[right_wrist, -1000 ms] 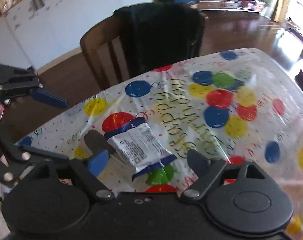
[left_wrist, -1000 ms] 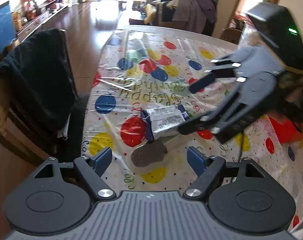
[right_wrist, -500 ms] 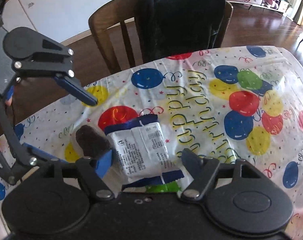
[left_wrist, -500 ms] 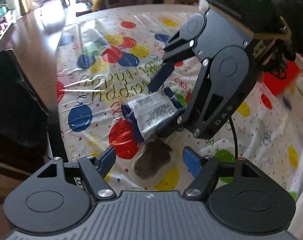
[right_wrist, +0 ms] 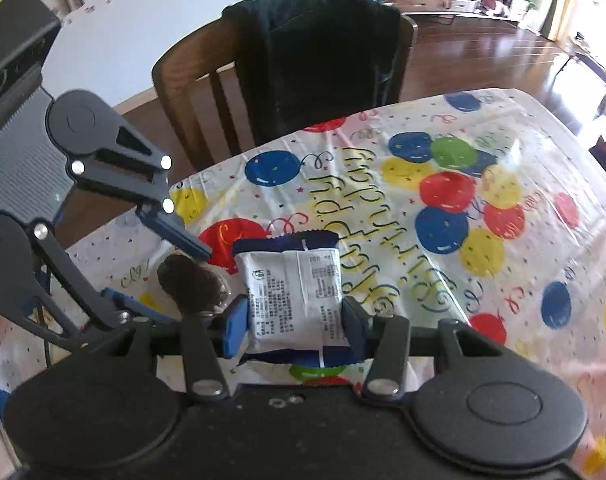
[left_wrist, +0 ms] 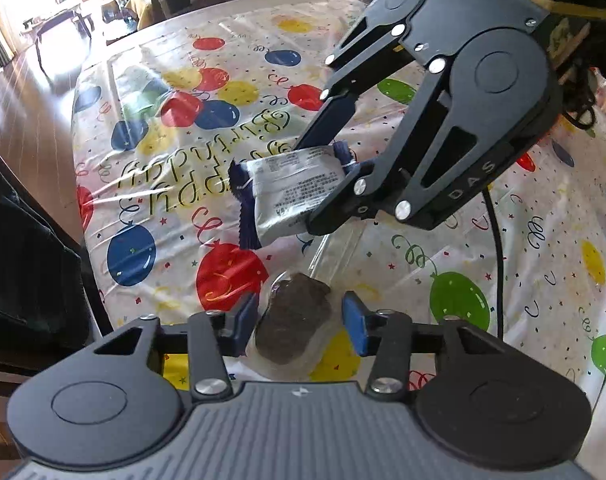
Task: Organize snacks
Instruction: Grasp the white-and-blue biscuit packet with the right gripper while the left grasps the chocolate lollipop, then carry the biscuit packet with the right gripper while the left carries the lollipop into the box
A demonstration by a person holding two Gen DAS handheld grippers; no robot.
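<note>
A silver and navy snack packet [right_wrist: 293,292] sits between the two fingers of my right gripper [right_wrist: 293,326], which is shut on it; in the left wrist view the packet [left_wrist: 291,192] is tilted, a little above the table. A dark brown cookie in clear wrap [left_wrist: 297,328] lies on the tablecloth between the blue pads of my left gripper [left_wrist: 301,326]. The pads stand on either side of the cookie with small gaps, so that gripper is open. The cookie also shows in the right wrist view [right_wrist: 193,284].
The table carries a balloon-print birthday tablecloth [left_wrist: 483,272]. A wooden chair with a black garment [right_wrist: 319,76] stands at the table's edge. The table edge drops to a wooden floor [left_wrist: 27,92]. The right gripper's black cable [left_wrist: 497,256] hangs over the cloth.
My right gripper has closed on the snack packet and raised it off the cloth. My left gripper has moved forward so the cookie lies between its pads.
</note>
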